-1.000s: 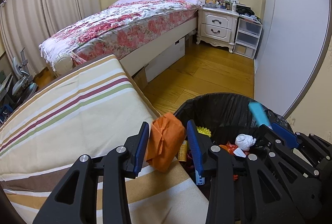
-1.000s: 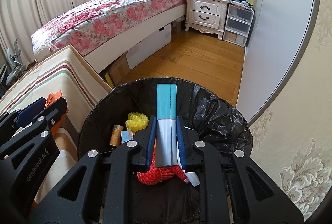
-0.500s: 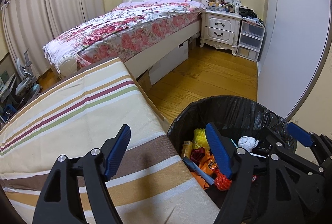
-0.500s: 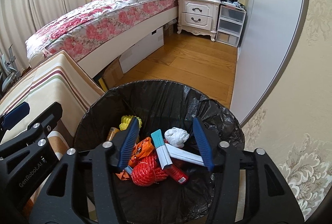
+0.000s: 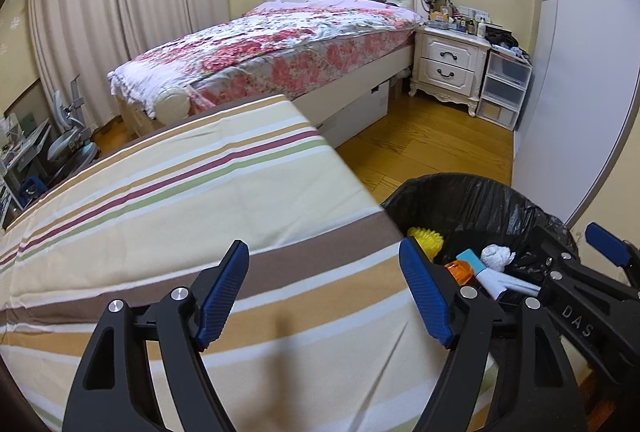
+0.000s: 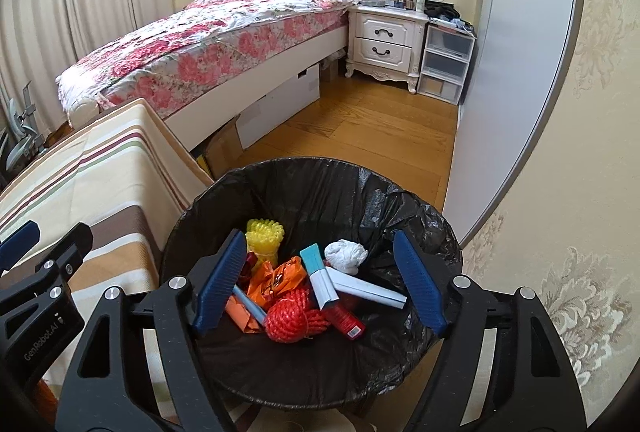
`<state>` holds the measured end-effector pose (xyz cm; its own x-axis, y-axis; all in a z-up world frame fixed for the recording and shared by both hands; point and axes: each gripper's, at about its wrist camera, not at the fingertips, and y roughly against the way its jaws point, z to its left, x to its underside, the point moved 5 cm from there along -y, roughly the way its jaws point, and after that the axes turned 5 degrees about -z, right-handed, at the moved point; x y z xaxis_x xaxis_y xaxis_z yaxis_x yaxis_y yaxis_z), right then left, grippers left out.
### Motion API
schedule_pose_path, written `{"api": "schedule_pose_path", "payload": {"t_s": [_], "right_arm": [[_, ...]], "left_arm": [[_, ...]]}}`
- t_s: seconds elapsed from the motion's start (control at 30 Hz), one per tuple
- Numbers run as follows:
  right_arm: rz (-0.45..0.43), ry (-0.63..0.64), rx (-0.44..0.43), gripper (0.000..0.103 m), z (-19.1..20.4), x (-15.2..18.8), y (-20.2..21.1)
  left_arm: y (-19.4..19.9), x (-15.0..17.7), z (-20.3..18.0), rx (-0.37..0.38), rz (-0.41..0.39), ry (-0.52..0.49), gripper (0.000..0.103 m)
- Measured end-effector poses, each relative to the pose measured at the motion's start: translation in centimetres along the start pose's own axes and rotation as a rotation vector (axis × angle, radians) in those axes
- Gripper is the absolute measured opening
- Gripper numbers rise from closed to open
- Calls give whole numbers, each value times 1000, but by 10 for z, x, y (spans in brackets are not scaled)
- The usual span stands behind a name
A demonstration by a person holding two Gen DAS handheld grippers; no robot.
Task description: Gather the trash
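A round bin with a black liner [image 6: 320, 187] stands beside the striped table [image 6: 100, 183]. In it lie a teal-and-white box [image 6: 318, 276], an orange wrapper [image 6: 280, 278], a red rope coil [image 6: 292, 318], a yellow coil [image 6: 264, 238], a white paper wad [image 6: 346, 254] and a red tube [image 6: 346, 320]. My right gripper [image 6: 320, 284] is open and empty above the bin. My left gripper [image 5: 326, 294] is open and empty over the striped cloth [image 5: 180, 199], left of the bin [image 5: 472, 199].
A bed with a floral cover [image 5: 280, 43] lies beyond the table. A white nightstand [image 6: 384, 35] and clear drawers [image 6: 444, 59] stand at the far wall. A white wardrobe [image 6: 520, 71] and wallpapered wall are on the right. Wood floor [image 6: 360, 127] lies between.
Both grippers opened and dropped their loads into the bin: the left let go of the orange wrapper, the right the teal-and-white box. The left gripper then swung left over the table.
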<state>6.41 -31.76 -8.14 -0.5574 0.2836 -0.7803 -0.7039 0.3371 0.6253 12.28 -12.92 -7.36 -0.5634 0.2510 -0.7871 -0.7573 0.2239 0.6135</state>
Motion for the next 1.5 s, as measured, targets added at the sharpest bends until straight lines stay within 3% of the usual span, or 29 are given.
{"api": "schedule_pose_path", "payload": {"t_s": [0.63, 1.5], "right_arm": [[-79, 99, -58, 82, 40, 14, 64], [-184, 153, -137, 83, 63, 25, 137]], "left_arm": [[72, 29, 67, -148, -78, 86, 83], [131, 53, 89, -177, -127, 146, 84]]}}
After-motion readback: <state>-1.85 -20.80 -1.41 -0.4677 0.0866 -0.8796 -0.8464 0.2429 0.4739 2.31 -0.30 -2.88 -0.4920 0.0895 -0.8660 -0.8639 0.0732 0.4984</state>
